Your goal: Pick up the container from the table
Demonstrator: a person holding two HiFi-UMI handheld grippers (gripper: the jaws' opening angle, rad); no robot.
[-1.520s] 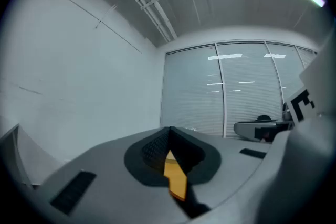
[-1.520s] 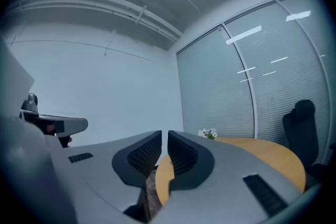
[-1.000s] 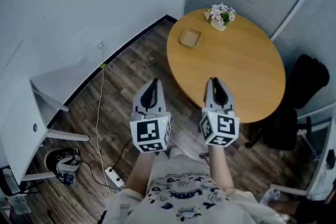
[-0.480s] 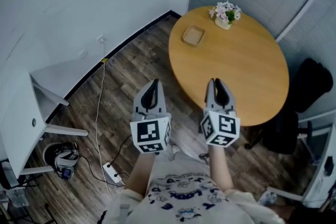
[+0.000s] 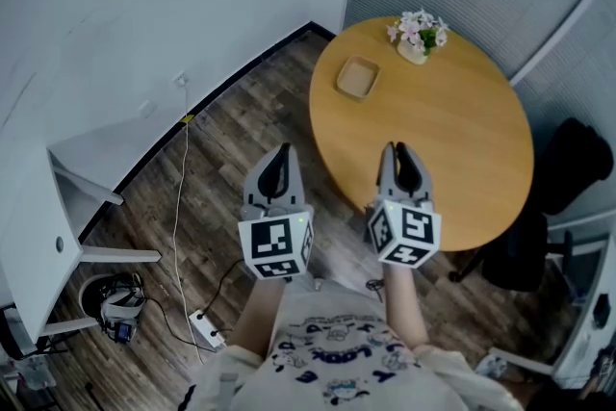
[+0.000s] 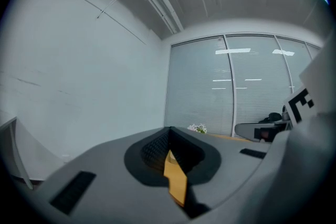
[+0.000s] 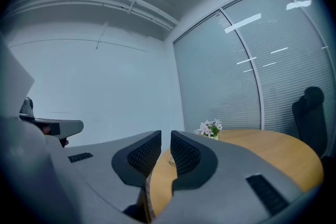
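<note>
Here, two grey grippers are shown side by side at lower centre of the head view, each bearing one cube printed with black-and-white square markers. The left gripper [image 5: 280, 149] is seen with its ribbed black pads closed tip to tip, nothing caught between them. The right gripper [image 5: 396, 147] is seen with a narrow slit left between its jaws, and nothing is held there either. One round table [image 5: 452, 159] of smooth honey-coloured wood fills the upper right of the frame. One container [image 5: 357, 77], a shallow tan tray, square with rounded corners, is set on the table's upper left part, well apart from both grippers. One small pot of pale pink flowers [image 5: 419, 29] is placed near the table's far edge, to the right of the container. One black office chair [image 5: 525, 245] is tucked at the table's lower right. A dark wood-plank floor [image 5: 231, 140] is crossed by one thin cable [image 5: 183, 197] at the left
</note>
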